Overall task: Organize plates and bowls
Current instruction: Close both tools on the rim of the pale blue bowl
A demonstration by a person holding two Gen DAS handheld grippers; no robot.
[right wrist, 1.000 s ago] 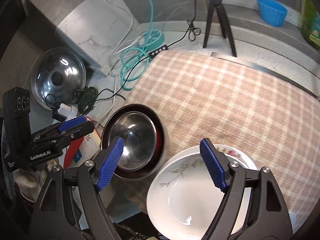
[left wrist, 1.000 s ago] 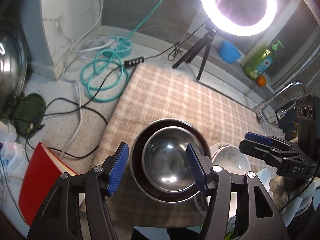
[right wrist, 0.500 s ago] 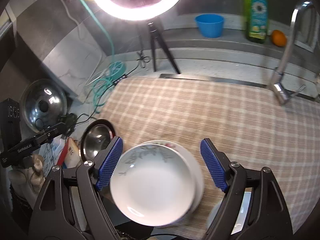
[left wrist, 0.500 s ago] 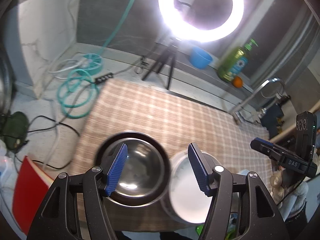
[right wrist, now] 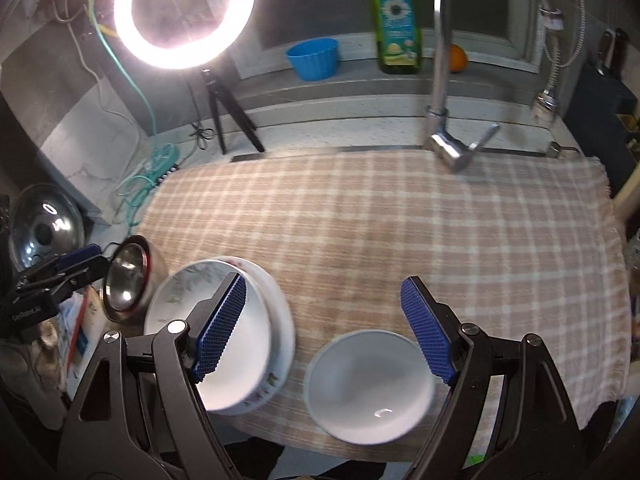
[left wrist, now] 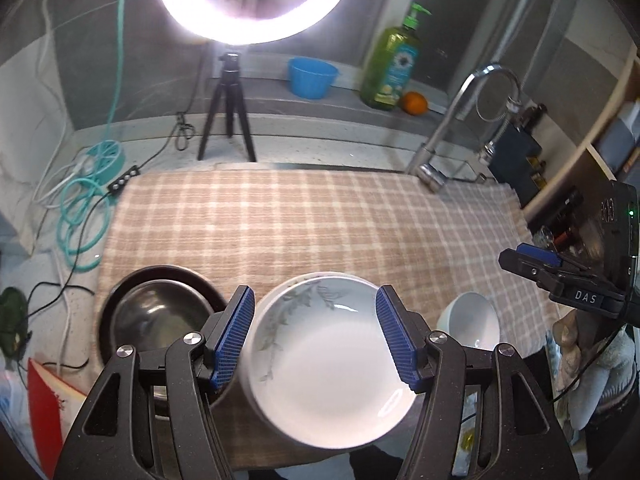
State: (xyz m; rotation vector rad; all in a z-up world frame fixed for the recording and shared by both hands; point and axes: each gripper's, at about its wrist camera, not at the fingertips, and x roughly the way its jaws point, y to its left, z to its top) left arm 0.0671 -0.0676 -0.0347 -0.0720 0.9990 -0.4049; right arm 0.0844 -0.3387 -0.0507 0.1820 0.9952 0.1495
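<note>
Clutter ringed my workspace: ring light point(left wrist: 256, 0) blazing at the top of the frame, faucet point(right wrist: 444, 80) upper right, checked cloth point(left wrist: 320, 220) across the middle. Low in the frame, my left gripper point(left wrist: 314, 336) hung wide open above the leaf-patterned plate point(left wrist: 320, 364), gripping nothing, steel bowl point(left wrist: 160, 320) at lower left. My right gripper point(right wrist: 324, 328) gaped empty over the white bowl point(right wrist: 368, 384), lower centre.

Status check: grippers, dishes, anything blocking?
Left gripper open over the leaf-pattern plate. Right gripper open over the white bowl. Steel bowl left of the plate. Cloth bare behind the dishes.
</note>
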